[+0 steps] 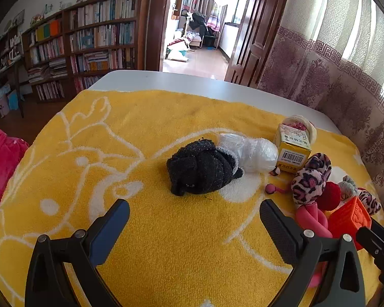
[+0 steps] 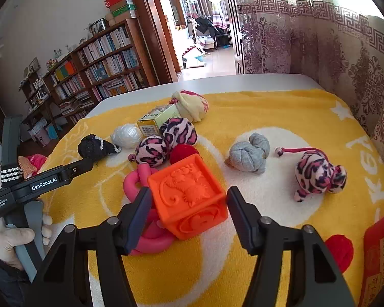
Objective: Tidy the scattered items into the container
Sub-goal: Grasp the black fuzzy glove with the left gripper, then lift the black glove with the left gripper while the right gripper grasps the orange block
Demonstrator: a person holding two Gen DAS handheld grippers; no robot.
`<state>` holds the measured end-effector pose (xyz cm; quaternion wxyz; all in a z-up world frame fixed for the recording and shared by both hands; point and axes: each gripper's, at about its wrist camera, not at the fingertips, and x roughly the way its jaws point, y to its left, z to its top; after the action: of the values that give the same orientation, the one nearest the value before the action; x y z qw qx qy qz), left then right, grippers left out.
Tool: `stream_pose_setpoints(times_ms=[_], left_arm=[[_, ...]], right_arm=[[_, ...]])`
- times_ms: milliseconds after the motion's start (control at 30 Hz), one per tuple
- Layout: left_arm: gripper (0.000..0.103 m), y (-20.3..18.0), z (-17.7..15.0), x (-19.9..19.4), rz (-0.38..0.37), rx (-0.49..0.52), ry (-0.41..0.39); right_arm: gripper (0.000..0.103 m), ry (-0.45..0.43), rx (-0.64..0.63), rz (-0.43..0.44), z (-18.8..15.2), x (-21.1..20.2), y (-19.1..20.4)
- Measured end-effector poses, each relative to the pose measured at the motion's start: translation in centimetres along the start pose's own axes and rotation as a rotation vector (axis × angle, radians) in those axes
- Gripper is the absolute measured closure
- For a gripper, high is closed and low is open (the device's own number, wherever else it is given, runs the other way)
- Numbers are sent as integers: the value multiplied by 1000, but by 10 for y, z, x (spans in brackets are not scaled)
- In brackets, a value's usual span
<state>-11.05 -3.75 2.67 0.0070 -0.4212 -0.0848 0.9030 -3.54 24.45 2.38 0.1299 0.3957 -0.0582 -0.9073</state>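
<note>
Right tongs (image 2: 189, 209) straddling orange embossed block (image 2: 189, 192) on yellow towel (image 2: 243, 110) over tabletop; left pad touching block, right pad showing gap, not gripping. Left tongs (image 1: 194, 212) hanging wide open, empty, near black knotted sock (image 1: 202, 170).

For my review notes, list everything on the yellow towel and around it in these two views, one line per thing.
towel: one, yellow with white pattern, covers the white table
block: one, orange, between the right fingers
black sock ball: one, ahead of the left hand-held gripper
plastic-wrapped ball: one, clear white, beside the black one
box: one, yellow, behind the leopard balls
leopard-print balls: two pink, by the box; a third far right
grey sock ball: one, mid-towel
pink ring: one, under the block
bookshelf: one, brown, background
left hand-held gripper: open
right hand-held gripper: around the block, not gripping
</note>
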Motion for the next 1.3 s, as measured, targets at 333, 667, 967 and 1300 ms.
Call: stream_pose_setpoints(times_ms=[333,667,967,1300], left_arm=[[0,-20,33,21,30,89,13],[0,-19,28,45,-12,88,50],[41,5,26,47,-124,-3,47],[42,8,33,8,-145,-32,-65]], right_arm=[[38,-4,9,3,-1,1,0],[38,-17,4,-6,-3,1,0],[38,-31,-3,-17,-6,0,3],[39,-38,50,-3,-5,-5,-7]])
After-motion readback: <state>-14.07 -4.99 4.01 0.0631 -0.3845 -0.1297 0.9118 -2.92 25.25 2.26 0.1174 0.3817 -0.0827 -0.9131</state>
